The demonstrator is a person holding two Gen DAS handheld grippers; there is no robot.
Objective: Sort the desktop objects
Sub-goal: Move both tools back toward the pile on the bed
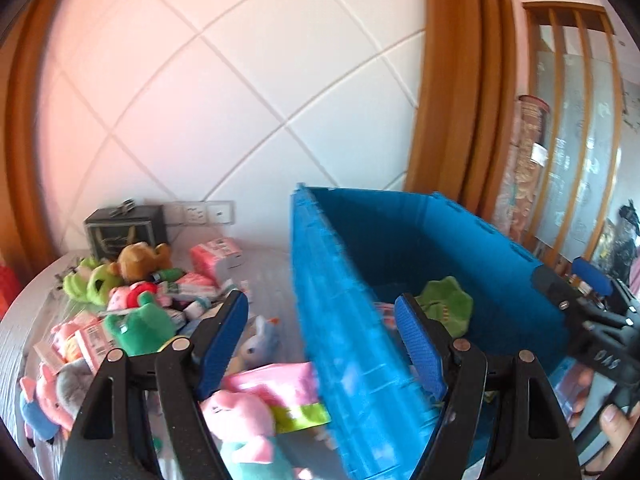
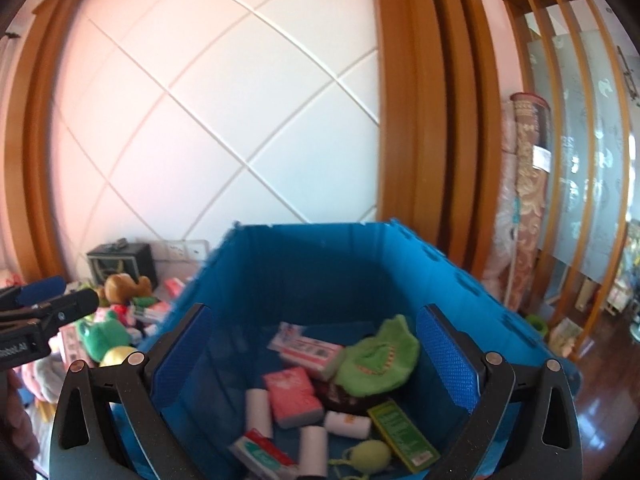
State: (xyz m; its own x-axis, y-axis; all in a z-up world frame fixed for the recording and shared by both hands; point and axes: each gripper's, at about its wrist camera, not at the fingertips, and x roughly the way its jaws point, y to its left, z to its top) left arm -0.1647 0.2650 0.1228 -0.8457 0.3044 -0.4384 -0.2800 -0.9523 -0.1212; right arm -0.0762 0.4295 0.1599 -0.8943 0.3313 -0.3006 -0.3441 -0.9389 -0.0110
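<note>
My left gripper (image 1: 320, 344) hangs wide open and empty astride the near wall of the blue bin (image 1: 344, 320). To its left, a heap of plush toys (image 1: 132, 320) and tissue packs (image 1: 216, 258) waits on the table (image 1: 24, 344). To the right, my right gripper (image 2: 316, 364) gapes empty over the bin, where packets, rolls and a green plush (image 2: 380, 356) already lie. I judge sorting partly done.
</note>
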